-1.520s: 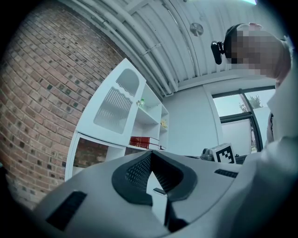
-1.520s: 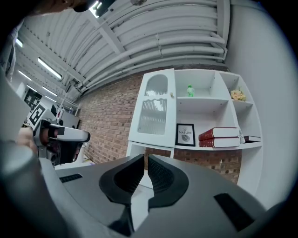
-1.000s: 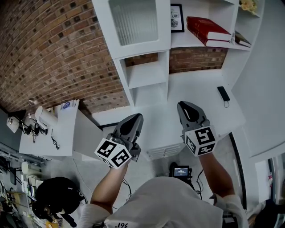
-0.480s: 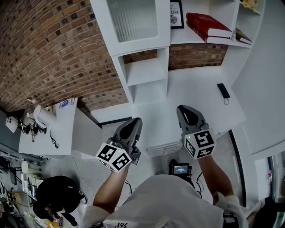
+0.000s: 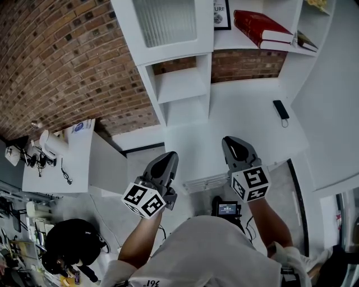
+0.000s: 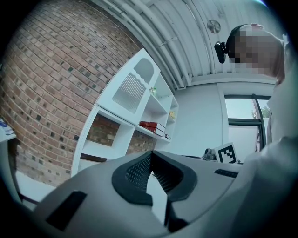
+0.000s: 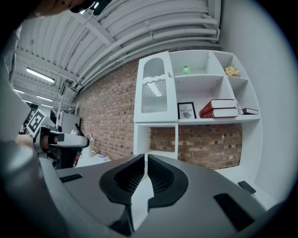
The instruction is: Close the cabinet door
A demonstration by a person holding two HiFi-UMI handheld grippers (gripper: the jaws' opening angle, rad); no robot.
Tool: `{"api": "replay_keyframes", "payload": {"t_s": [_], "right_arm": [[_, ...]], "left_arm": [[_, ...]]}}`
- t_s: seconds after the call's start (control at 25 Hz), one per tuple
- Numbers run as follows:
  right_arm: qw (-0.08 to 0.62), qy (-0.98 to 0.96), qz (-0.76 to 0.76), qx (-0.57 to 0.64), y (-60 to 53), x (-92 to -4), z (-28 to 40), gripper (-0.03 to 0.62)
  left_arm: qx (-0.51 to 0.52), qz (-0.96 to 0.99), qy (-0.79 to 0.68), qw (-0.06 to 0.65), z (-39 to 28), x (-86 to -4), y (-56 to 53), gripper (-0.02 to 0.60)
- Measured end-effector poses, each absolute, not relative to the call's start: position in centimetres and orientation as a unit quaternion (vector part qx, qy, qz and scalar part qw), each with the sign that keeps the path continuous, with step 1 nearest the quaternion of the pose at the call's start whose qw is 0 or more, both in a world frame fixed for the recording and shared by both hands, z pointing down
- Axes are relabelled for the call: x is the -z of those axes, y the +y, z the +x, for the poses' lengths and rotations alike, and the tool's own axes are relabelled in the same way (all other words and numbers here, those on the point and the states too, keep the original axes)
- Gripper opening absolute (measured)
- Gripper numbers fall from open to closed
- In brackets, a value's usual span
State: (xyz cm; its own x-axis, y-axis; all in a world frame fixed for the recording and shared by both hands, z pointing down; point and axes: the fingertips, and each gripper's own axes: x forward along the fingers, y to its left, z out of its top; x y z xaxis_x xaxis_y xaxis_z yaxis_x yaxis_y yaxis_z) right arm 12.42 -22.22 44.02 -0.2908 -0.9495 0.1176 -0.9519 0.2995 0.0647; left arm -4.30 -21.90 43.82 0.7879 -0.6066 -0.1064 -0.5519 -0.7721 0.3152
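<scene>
- Cabinet door [image 5: 171, 22] first: the ribbed-glass panel sits at the top left of the white shelf unit [image 5: 185, 89]. From your right gripper view it lies flush with the frame, with no gap showing along its edge.
- Your left gripper [image 5: 166, 160] is low in front of you, jaws pressed together, nothing between them.
- Your right gripper [image 5: 234, 144] matches it: jaws meeting at the tips with only a hairline slit below, and it's empty as well.
- Both grippers hang over the near edge of the white counter [image 5: 247, 112], well apart from the door. Neither touches the unit.
- By my read the closing is done: the door looks shut and there's no contact left to make. At most you'd want to confirm it has seated, and I can't make out a latch from here.
- Around it, red books [image 5: 261, 28] and a framed print [image 5: 222, 12] sit on the open shelf to the right of the door. A small dark handset [image 5: 281, 110] lies on the counter, and there's brick wall [image 5: 67, 61] off to the left. None of that looks to be in your way.
</scene>
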Motion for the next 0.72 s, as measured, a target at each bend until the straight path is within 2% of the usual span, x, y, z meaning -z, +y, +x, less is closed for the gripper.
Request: {"api": "replay_keyframes", "payload": {"t_s": [0.72], "right_arm": [[0.077,-0.807,0.584,-0.029,-21.0,-46.0,11.6,0.037]], "left_arm": [[0.086,0.940,-0.291,0.155,-3.7,-46.0,-19.9,0.008]]}}
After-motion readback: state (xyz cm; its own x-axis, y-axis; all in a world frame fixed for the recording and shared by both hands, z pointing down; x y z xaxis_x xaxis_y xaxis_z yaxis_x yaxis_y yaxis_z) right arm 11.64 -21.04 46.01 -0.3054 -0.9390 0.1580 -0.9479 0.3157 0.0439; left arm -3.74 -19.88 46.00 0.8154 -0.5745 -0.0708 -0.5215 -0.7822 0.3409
